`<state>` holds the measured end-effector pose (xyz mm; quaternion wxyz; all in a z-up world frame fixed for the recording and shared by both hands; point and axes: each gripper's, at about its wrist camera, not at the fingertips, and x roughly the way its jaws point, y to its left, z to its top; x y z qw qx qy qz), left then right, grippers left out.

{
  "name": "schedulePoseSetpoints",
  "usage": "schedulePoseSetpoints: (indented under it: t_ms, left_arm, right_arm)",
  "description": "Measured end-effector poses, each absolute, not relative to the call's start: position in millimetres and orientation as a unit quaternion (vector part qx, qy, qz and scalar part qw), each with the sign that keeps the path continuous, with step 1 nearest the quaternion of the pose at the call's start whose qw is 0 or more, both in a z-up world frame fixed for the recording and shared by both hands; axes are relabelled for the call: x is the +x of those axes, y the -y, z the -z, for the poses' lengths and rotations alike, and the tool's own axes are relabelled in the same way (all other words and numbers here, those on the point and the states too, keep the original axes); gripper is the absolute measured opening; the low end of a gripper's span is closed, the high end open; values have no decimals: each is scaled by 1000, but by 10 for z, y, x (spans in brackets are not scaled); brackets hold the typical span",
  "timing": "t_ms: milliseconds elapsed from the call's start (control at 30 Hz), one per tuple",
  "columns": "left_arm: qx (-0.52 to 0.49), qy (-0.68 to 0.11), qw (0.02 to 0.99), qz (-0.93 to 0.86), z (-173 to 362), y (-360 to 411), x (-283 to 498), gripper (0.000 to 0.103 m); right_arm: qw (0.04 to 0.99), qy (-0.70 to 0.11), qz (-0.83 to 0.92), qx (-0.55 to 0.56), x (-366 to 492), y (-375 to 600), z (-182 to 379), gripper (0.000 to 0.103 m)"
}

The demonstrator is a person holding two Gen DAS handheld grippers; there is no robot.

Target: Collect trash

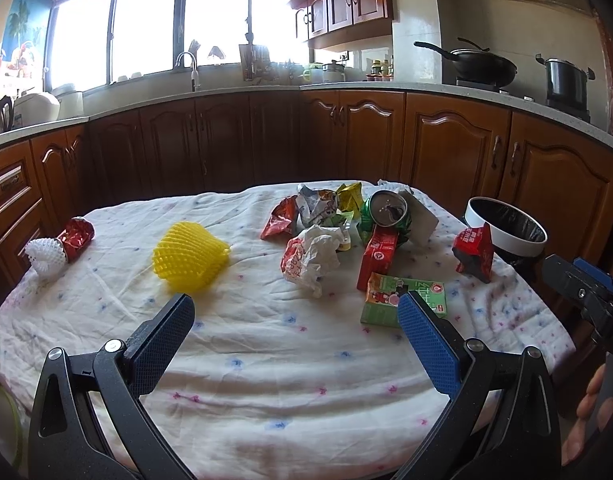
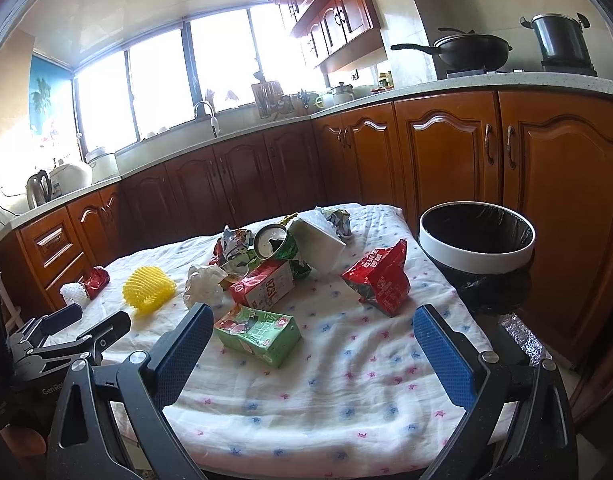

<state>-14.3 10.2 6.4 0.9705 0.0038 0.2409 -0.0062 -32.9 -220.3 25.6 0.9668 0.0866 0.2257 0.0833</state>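
Note:
Trash lies on a cloth-covered table [image 1: 246, 340] [image 2: 346, 380]. A green carton [image 1: 382, 300] [image 2: 258, 330] lies nearest, with a red carton [image 1: 376, 254] [image 2: 262, 288] and a dented green can [image 1: 384, 212] [image 2: 276, 242] behind it. Crumpled white paper [image 1: 310, 256] [image 2: 204, 284], a yellow foam net [image 1: 190, 256] [image 2: 146, 290] and a red snack bag [image 1: 474, 250] [image 2: 380, 280] lie around. A white-rimmed bin [image 1: 506, 226] [image 2: 476, 240] with a black liner stands off the table's right edge. My left gripper [image 1: 294, 316] and right gripper [image 2: 312, 330] hover open over the near side, holding nothing.
A red wrapper with white foam net [image 1: 60, 246] [image 2: 86, 284] lies at the table's far left. More crumpled wrappers [image 1: 318, 204] [image 2: 234, 242] sit behind the can. Wooden cabinets [image 1: 346, 136] ring the table. A hand [image 1: 590, 408] holds the right gripper's handle.

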Motion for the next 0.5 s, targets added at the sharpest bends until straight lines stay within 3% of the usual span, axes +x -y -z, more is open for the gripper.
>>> schedulePoseSetpoints:
  t_ms: [500]
  left_arm:
    - [3, -243, 970, 6, -51, -101, -119, 103]
  right_arm:
    - [966, -227, -86, 89, -332, 2194, -254, 101]
